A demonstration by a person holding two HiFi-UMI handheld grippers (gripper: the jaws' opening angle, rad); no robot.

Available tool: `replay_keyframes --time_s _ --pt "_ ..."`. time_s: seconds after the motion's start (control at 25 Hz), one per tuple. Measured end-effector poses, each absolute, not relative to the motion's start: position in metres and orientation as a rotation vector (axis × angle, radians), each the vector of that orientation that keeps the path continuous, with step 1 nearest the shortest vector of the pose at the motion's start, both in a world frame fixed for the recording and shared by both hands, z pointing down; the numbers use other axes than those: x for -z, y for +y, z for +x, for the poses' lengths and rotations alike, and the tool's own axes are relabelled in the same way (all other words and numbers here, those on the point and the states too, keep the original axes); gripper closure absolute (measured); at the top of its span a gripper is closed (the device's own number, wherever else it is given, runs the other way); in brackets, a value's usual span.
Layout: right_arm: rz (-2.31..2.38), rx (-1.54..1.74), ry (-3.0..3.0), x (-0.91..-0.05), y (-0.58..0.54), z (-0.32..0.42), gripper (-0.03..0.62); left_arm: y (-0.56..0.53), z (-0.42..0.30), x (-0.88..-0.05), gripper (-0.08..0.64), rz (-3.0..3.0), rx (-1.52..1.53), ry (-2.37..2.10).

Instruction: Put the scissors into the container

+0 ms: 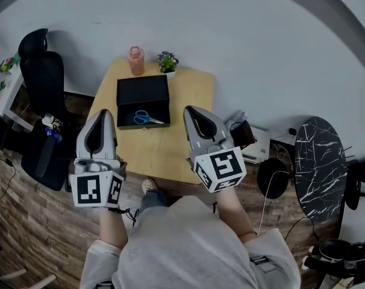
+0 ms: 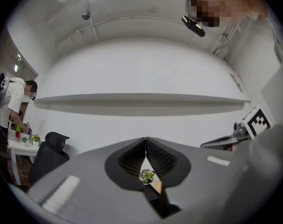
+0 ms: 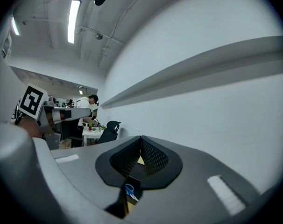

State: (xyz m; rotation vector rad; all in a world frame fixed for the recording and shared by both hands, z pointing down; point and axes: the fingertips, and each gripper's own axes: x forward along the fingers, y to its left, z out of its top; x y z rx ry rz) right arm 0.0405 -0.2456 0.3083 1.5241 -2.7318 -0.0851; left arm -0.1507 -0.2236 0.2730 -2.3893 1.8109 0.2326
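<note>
Blue-handled scissors [image 1: 147, 118] lie inside the black container [image 1: 143, 86] on the wooden table [image 1: 188, 101]; they also show as a blue speck in the right gripper view [image 3: 129, 190]. My left gripper [image 1: 103, 113] is held above the table's near left edge, just left of the container, with its jaws closed tip to tip [image 2: 145, 139] and nothing between them. Just right of the container is my right gripper [image 1: 191, 109], also shut and empty [image 3: 141, 137]. Neither gripper touches the scissors.
A pink bottle [image 1: 136, 60] and a small potted plant [image 1: 167, 62] stand at the table's far edge behind the container. A black office chair [image 1: 44, 71] is at the left. Boxes and cables [image 1: 255, 140] and a round marble table [image 1: 320, 167] are at the right.
</note>
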Motion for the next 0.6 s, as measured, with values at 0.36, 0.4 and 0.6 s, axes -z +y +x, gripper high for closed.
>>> replay_keyframes --time_s 0.36,0.4,0.6 --pt "1.588 0.145 -2.748 -0.287 -0.231 0.066 0.588 -0.213 -0.131 -0.269 0.500 -2.385 -0.236 1.800" --pt "1.591 0.146 -2.749 -0.286 -0.230 0.068 0.588 -0.212 -0.129 -0.269 0.500 -2.384 -0.236 1.800" --pt "1.598 0.152 -2.755 -0.284 -0.226 0.075 0.588 -0.210 -0.121 -0.268 0.500 -2.383 -0.239 1.797"
